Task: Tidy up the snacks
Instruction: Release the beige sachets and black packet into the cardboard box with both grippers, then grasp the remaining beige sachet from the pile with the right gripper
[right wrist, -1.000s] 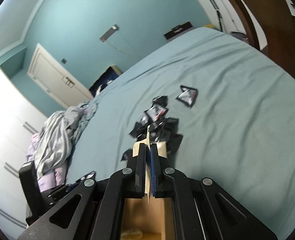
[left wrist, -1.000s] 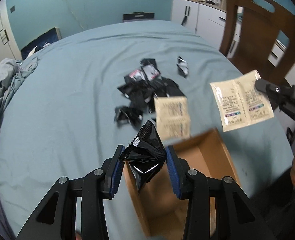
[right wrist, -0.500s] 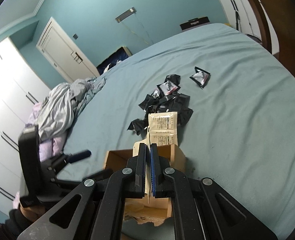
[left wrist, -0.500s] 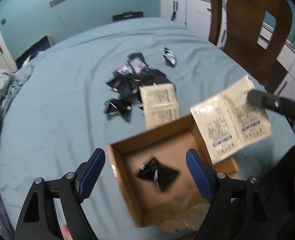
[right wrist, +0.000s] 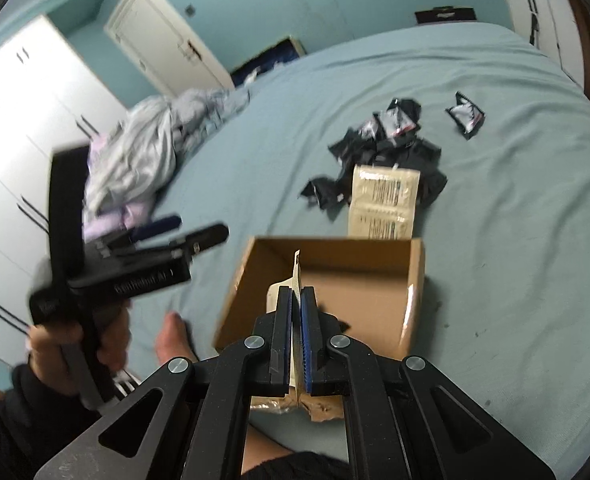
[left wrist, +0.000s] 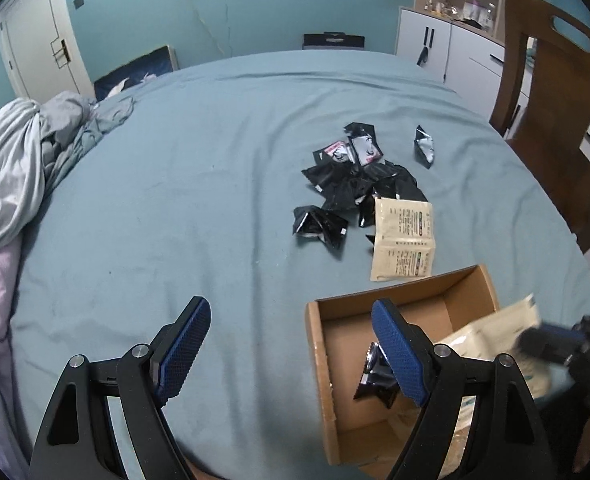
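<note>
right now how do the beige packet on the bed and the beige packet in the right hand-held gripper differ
The beige packet on the bed lies flat beside the black pile, outside the box; the held packet stands on edge over the box. The bed packet is untouched; the held one is clamped in the shut right hand-held gripper. Both are beige printed double sachets.

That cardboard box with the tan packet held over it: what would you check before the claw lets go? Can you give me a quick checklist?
1. Right claw shut on the tan packet: ok.
2. Packet over the open cardboard box: ok.
3. Room left in the box, with just one black packet showing inside: ok.
4. Left claw open, empty and outside the box: ok.
5. Packet's lower edge clear of the box floor: cannot tell.
6. More to sort, the black pile and another tan packet on the bed sheet: not ok.
</note>
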Motion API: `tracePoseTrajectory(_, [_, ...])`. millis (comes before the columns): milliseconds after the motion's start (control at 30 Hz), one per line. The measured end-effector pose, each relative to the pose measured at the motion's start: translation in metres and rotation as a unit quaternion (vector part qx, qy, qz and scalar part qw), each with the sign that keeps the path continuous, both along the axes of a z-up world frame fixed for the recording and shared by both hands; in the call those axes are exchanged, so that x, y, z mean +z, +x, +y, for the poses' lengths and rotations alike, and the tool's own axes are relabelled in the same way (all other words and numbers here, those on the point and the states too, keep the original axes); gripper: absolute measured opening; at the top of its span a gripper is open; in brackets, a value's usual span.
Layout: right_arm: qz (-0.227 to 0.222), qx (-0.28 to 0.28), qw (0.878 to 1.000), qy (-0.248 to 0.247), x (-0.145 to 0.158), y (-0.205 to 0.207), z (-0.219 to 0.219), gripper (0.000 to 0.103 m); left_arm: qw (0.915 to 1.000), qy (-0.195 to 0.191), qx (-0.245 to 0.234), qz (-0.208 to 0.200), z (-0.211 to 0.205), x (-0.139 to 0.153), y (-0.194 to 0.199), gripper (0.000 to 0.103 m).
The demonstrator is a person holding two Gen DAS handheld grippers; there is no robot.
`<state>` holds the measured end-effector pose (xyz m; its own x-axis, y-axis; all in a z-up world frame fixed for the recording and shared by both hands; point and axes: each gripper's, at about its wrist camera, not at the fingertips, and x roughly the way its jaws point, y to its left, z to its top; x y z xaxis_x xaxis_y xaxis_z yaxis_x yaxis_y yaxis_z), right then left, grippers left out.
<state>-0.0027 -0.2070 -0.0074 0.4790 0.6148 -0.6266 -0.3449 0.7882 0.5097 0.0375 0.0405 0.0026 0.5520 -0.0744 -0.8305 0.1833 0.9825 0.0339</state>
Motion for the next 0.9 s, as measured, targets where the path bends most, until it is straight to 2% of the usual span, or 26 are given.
tracePoseTrajectory(33, [0.001,-0.003,1.000,-0.011,0.000,0.001,0.004,0.006,1.0000,0.003,0.000,0.000,-0.001,-0.001,0.000,0.084])
tracePoseTrajectory(67, [0.002,-0.013,0.999,-0.032,-0.002,0.004,0.006,0.018,1.0000,0.009,-0.001,-0.002,-0.002,-0.001,0.000,0.084])
tracePoseTrajectory(100, [0.000,-0.021,0.999,-0.043,-0.002,0.006,0.008,0.035,0.9999,0.014,-0.003,-0.003,-0.004,-0.001,-0.001,0.084])
tracePoseTrajectory(133, [-0.002,-0.030,0.998,-0.050,-0.001,0.006,0.008,0.046,0.9998,0.017,-0.004,-0.004,-0.006,-0.001,-0.001,0.086])
tracePoseTrajectory(167, [-0.006,-0.045,0.997,-0.056,0.002,0.006,0.007,0.066,0.9997,0.021,-0.007,-0.005,-0.007,-0.001,-0.002,0.086])
tracePoseTrajectory(200, [-0.015,-0.063,0.996,-0.063,0.005,0.007,0.003,0.075,0.9997,0.023,-0.009,-0.006,-0.009,-0.001,-0.003,0.086])
tracePoseTrajectory(300, [-0.033,-0.105,0.989,-0.095,0.013,0.008,-0.001,0.079,0.9992,0.034,-0.018,-0.011,-0.015,0.000,-0.005,0.086])
tracePoseTrajectory(433, [-0.018,-0.136,0.979,-0.150,0.012,0.018,0.003,0.080,0.9981,0.054,-0.027,-0.018,-0.021,-0.001,-0.008,0.086])
tracePoseTrajectory(600, [-0.015,-0.125,0.965,-0.229,0.017,0.028,0.027,0.080,0.9966,0.069,-0.038,-0.025,-0.030,-0.001,-0.009,0.087])
tracePoseTrajectory(733, [-0.023,-0.129,0.962,-0.238,0.018,0.024,0.036,0.080,0.9955,0.078,-0.044,-0.030,-0.034,-0.001,-0.009,0.087])
tracePoseTrajectory(900, [-0.019,-0.127,0.972,-0.198,0.016,0.019,0.027,0.080,0.9968,0.064,-0.044,-0.017,-0.035,-0.001,-0.006,0.087])
